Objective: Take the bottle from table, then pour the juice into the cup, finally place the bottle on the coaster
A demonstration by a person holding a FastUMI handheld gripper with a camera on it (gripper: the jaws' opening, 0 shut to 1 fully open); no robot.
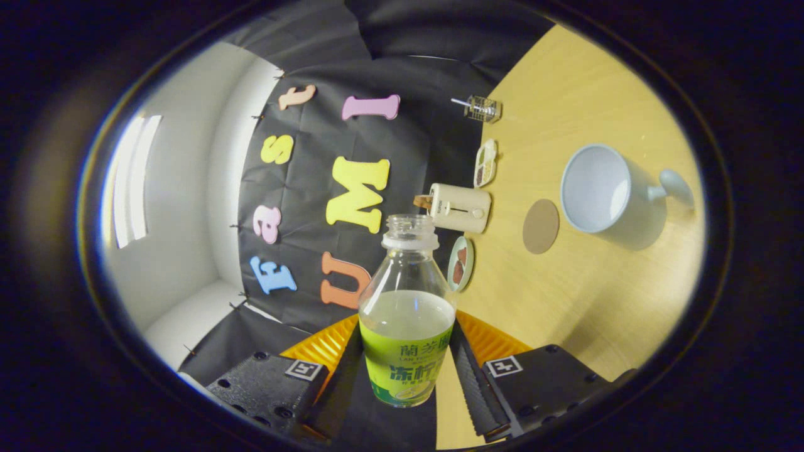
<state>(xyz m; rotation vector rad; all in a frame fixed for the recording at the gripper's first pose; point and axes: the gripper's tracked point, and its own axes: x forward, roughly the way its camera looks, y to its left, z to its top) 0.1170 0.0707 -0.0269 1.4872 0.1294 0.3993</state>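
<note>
A clear uncapped bottle (407, 301) with a green label and pale juice in its lower half sits between my fingers. My gripper (406, 351) is shut on the bottle, one finger (342, 370) on each side of the label. The bottle is off the table and turned well over, its neck running about parallel to the tabletop, and no juice shows at its mouth. A white mug (603, 191) stands on the wooden table (565, 301) beyond and to the right of the fingers, its inside looking empty. A round brown coaster (541, 226) lies bare between the bottle and the mug.
A cream toaster (460, 208) stands at the table's far edge, just past the bottle's mouth. Two small plates with food (460, 263) (485, 162) and a small glass jar (482, 108) line that same edge. Black cloth hangs behind the table.
</note>
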